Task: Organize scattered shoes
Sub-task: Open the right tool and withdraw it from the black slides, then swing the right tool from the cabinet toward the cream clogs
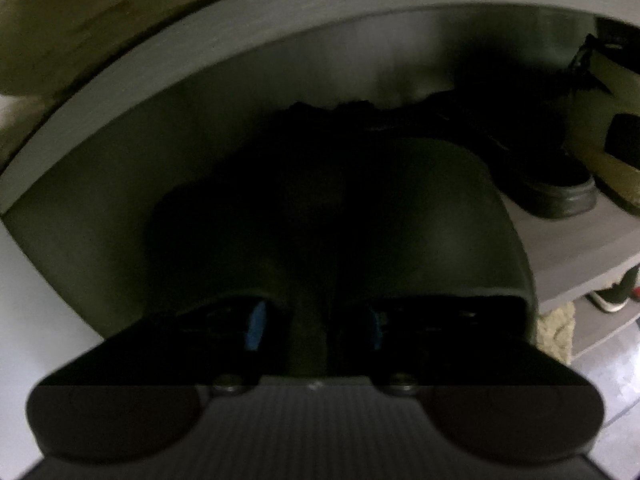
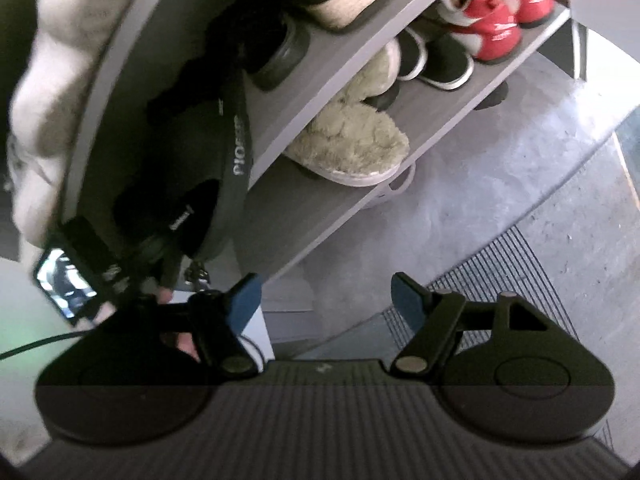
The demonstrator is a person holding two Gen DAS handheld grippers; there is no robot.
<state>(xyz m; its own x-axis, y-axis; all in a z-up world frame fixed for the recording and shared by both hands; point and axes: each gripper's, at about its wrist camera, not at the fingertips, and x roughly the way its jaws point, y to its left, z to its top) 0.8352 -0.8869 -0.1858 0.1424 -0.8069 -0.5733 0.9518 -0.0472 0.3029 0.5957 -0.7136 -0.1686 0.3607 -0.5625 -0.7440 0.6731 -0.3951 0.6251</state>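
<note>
The left gripper (image 1: 316, 320) reaches into a grey shoe rack (image 1: 248, 36), a dark slipper (image 1: 340, 216) between its blue-padded fingers (image 1: 256, 326); the gloom hides whether the pads press on it. The slipper lies on the rack's shelf, close to the front edge, with a black shoe (image 1: 556, 188) just beside it toward the shelf's right end. Seen from the right wrist, the right gripper (image 2: 324, 300) hangs over the grey floor (image 2: 480, 152) with its jaws wide apart and nothing between them. On the shelf below the slipper's sits a fluffy beige slipper (image 2: 352, 144) at the front edge, black-and-white sneakers (image 2: 440, 60) farther along and red sneakers (image 2: 500, 16) on the shelf above them.
</note>
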